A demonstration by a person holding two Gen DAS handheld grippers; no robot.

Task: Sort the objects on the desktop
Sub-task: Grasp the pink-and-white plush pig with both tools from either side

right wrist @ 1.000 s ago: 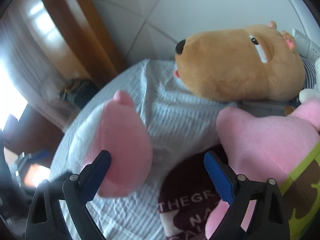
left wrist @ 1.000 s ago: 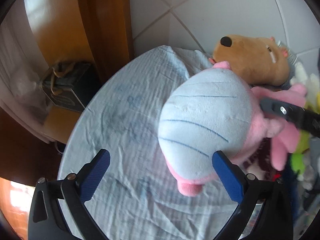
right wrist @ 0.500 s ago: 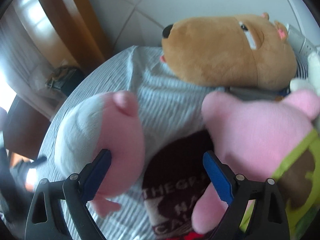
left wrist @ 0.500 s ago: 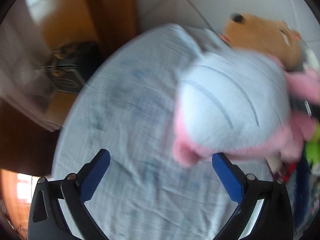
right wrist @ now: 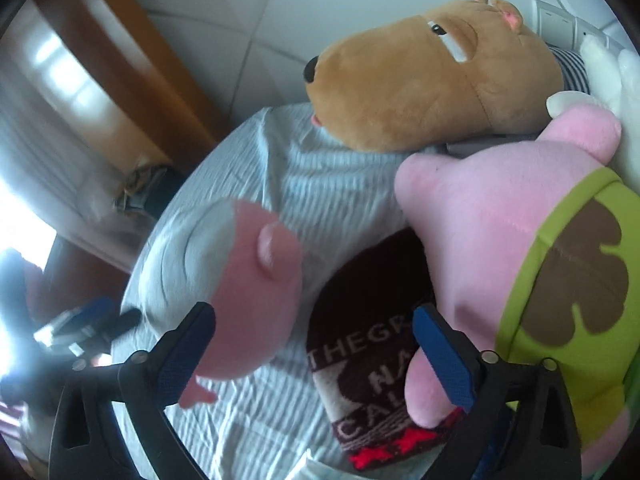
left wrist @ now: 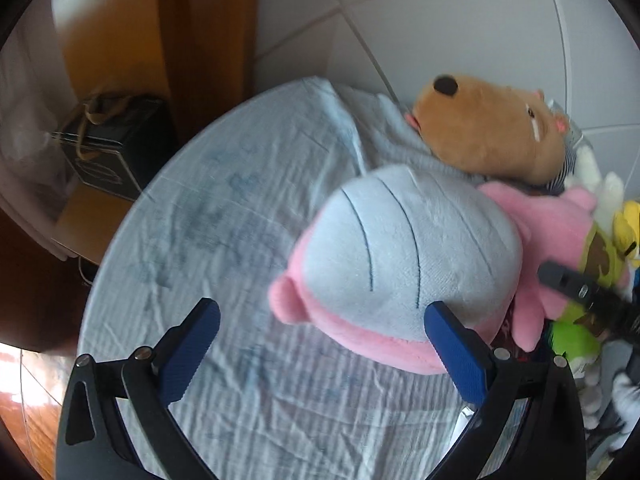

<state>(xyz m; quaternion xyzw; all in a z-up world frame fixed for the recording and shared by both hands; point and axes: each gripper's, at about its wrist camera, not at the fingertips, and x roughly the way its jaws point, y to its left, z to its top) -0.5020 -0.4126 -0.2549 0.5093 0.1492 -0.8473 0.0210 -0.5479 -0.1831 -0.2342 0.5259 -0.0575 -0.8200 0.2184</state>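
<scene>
Since 0.5 s ago the pink-and-blue plush (left wrist: 404,256) has slid back toward centre of the tablecloth (left wrist: 224,216). Its far side's hidden. Left gripper (left wrist: 322,350): jaws wide apart, right pad touching plush, nothing held. Right gripper (right wrist: 316,354) also agape, empty, above a dark towel (right wrist: 372,320). Beyond: brown bear (right wrist: 432,76).

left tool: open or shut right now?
Open. The left tool has its blue pads spread wide; the blue-and-pink plush lies beyond them, ungripped.
</scene>
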